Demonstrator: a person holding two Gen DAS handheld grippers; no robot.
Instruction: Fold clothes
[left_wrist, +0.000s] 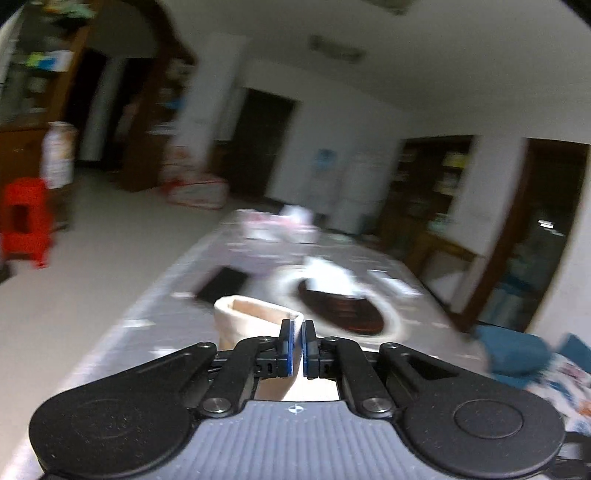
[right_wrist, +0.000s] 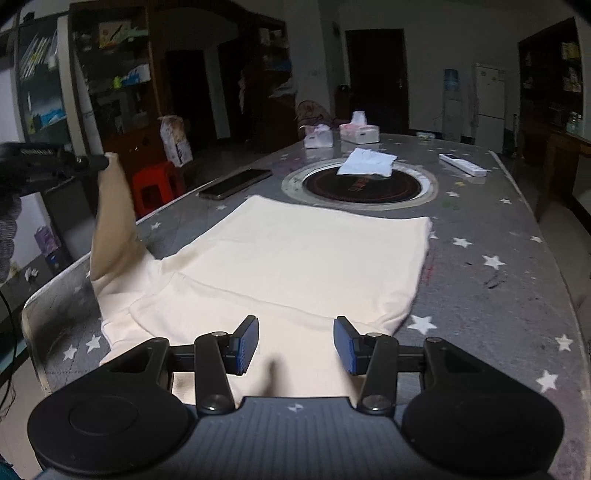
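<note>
A cream garment (right_wrist: 295, 258) lies spread flat on the grey star-patterned table (right_wrist: 487, 295). Its left sleeve (right_wrist: 110, 221) is pulled up off the table, hanging from my left gripper (right_wrist: 105, 160) at the far left of the right wrist view. The blurred left wrist view shows that gripper (left_wrist: 297, 345) shut on the sleeve cuff (left_wrist: 251, 315), which curls open to the left of the pads. My right gripper (right_wrist: 295, 347) hovers open over the garment's near edge, with nothing pinched between its blue pads.
Beyond the garment are a round inset hotplate (right_wrist: 358, 186) with a white folded cloth (right_wrist: 369, 162) on it, a dark phone (right_wrist: 236, 182), a remote (right_wrist: 467, 165) and tissue boxes (right_wrist: 360, 133). A red stool (right_wrist: 155, 184) stands left of the table. Blue cloth (left_wrist: 513, 354) lies to the right.
</note>
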